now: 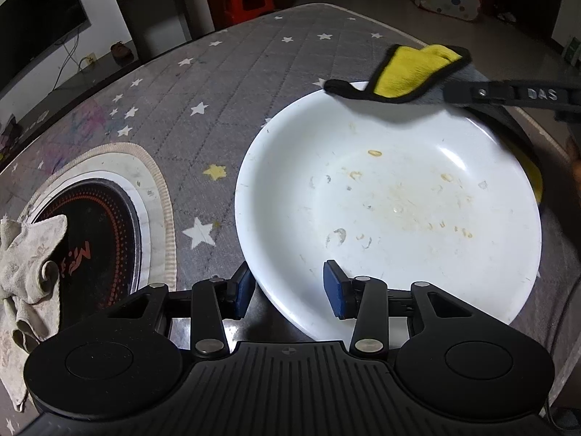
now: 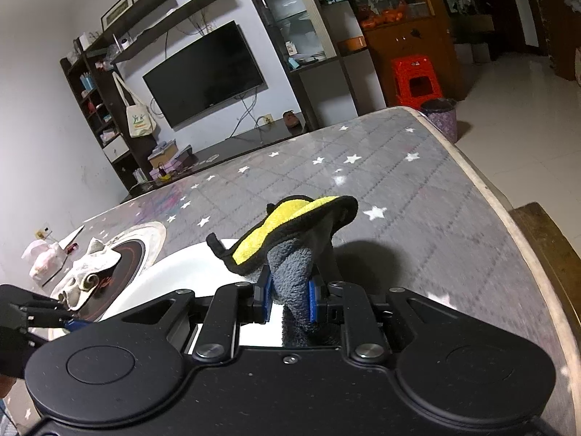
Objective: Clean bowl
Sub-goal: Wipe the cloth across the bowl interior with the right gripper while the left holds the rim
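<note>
My left gripper [image 1: 290, 290] has its fingers [image 1: 336, 290] parted around the near rim of the white bowl [image 1: 385, 196], one pad outside, one inside; whether they pinch the rim I cannot tell. The bowl sits on the star-patterned table [image 1: 203, 83], its inside smeared with yellowish residue. My right gripper [image 2: 290, 296] is clamped tight on a grey-and-yellow cloth [image 2: 290, 232], held above the bowl's far rim. A crumpled rag [image 1: 25, 261] lies on the induction cooker [image 1: 98, 243] to the left
</note>
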Action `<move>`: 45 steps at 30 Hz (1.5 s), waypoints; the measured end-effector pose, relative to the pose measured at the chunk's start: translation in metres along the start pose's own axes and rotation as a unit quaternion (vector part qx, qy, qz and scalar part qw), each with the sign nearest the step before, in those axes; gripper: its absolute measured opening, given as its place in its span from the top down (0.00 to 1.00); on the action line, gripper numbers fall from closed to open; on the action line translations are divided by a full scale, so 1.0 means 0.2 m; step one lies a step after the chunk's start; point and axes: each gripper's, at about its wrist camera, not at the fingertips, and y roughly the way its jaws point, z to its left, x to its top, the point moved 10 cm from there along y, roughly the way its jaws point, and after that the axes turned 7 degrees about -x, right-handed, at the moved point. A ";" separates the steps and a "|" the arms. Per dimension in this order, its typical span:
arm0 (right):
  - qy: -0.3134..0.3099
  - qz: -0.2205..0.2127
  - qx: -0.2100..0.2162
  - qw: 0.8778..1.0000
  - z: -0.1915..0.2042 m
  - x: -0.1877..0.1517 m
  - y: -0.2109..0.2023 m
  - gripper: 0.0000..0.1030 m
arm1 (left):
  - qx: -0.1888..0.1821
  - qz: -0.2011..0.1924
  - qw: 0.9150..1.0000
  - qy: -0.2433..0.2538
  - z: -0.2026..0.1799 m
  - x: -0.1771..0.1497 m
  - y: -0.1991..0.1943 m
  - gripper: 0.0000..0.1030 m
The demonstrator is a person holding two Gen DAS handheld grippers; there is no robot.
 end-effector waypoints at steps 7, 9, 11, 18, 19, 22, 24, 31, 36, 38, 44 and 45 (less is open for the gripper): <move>0.014 -0.002 0.007 1.000 0.01 -0.08 -0.09 0.80 | 0.000 -0.001 1.000 -0.023 0.04 -0.02 -0.03 0.67; 0.018 -0.002 0.009 1.000 0.01 -0.10 -0.11 0.80 | 0.000 -0.001 1.000 -0.021 0.05 -0.04 -0.04 0.67; 0.023 -0.002 0.011 1.000 0.01 -0.12 -0.14 0.80 | 0.000 0.000 1.000 -0.012 0.05 -0.07 -0.06 0.67; 0.026 0.001 0.024 0.999 0.05 -0.22 -0.24 0.80 | -0.007 0.006 1.000 0.007 0.08 -0.13 -0.10 0.66; 0.028 0.001 0.025 0.999 0.05 -0.23 -0.25 0.80 | -0.007 0.006 1.000 0.013 0.08 -0.14 -0.11 0.66; 0.033 0.002 0.028 0.999 0.05 -0.24 -0.26 0.80 | -0.004 0.007 1.000 0.024 0.07 -0.13 -0.10 0.65; 0.037 0.002 0.029 0.999 0.04 -0.24 -0.26 0.80 | -0.001 0.005 1.000 0.030 0.07 -0.13 -0.09 0.64; 0.046 -0.001 0.028 0.999 0.01 -0.16 -0.15 0.81 | 0.000 0.005 0.999 0.040 0.08 -0.10 -0.07 0.64; 0.056 0.001 0.033 0.998 0.01 -0.13 -0.07 0.81 | -0.001 0.005 0.999 0.045 0.08 -0.08 -0.05 0.64; 0.057 0.006 0.037 0.998 0.01 -0.11 -0.02 0.81 | -0.001 0.005 0.999 0.048 0.08 -0.07 -0.04 0.64; 0.048 0.019 0.046 0.998 0.04 -0.04 0.10 0.81 | -0.001 0.005 0.999 0.053 0.08 -0.06 -0.03 0.62; 0.045 0.020 0.047 0.998 0.05 -0.03 0.12 0.81 | 0.000 0.005 0.999 0.054 0.08 -0.06 -0.03 0.62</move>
